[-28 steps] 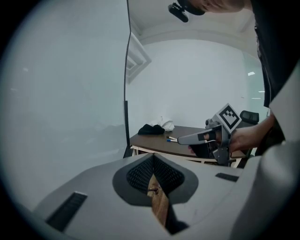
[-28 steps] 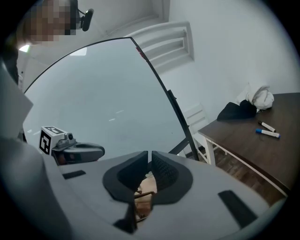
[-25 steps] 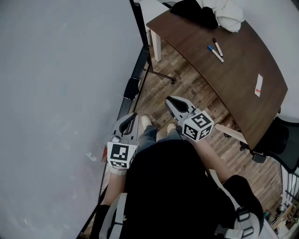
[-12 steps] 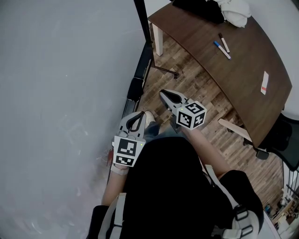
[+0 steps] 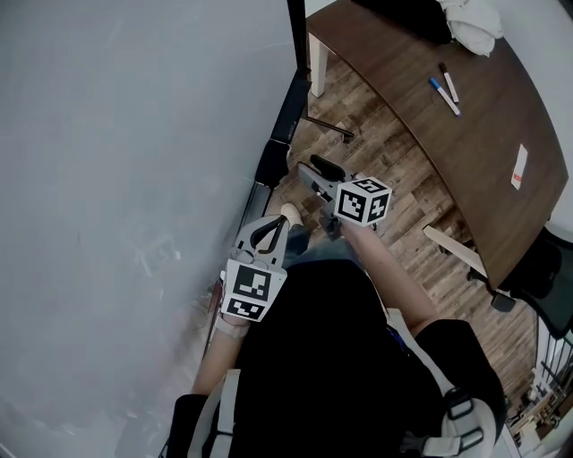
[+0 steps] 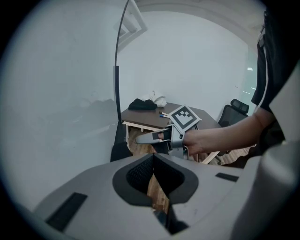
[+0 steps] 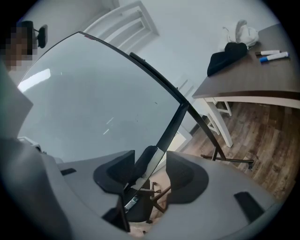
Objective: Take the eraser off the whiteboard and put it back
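The big whiteboard (image 5: 116,179) fills the left side of the head view, and a thin dark tray (image 5: 288,98) runs along its bottom edge. The eraser (image 5: 271,164) is a small dark block that sits on this tray, a bit above the middle of the picture. It is small and dark, so its shape is hard to make out. The right claw (image 5: 309,172) points at it from just beside it. Its jaws have just been opening and now stand apart. In the right gripper view the eraser (image 7: 142,164) shows through the gap, but the jaws do not press on it, and I cannot tell if it is really in between them. The left claw (image 5: 279,222) is lower down, near the board. Its tips are together with nothing in them, and the left gripper view shows only a bit of wood floor (image 6: 157,190) behind them. That view also shows the eraser (image 6: 121,152) as a dark lump by the board. At the upper right is a brown surface (image 5: 466,152) with two pens (image 5: 445,89) on it. A white cloth (image 5: 474,13) is cut off by the top edge. The person's dark top (image 5: 331,358) hides the floor at the bottom.
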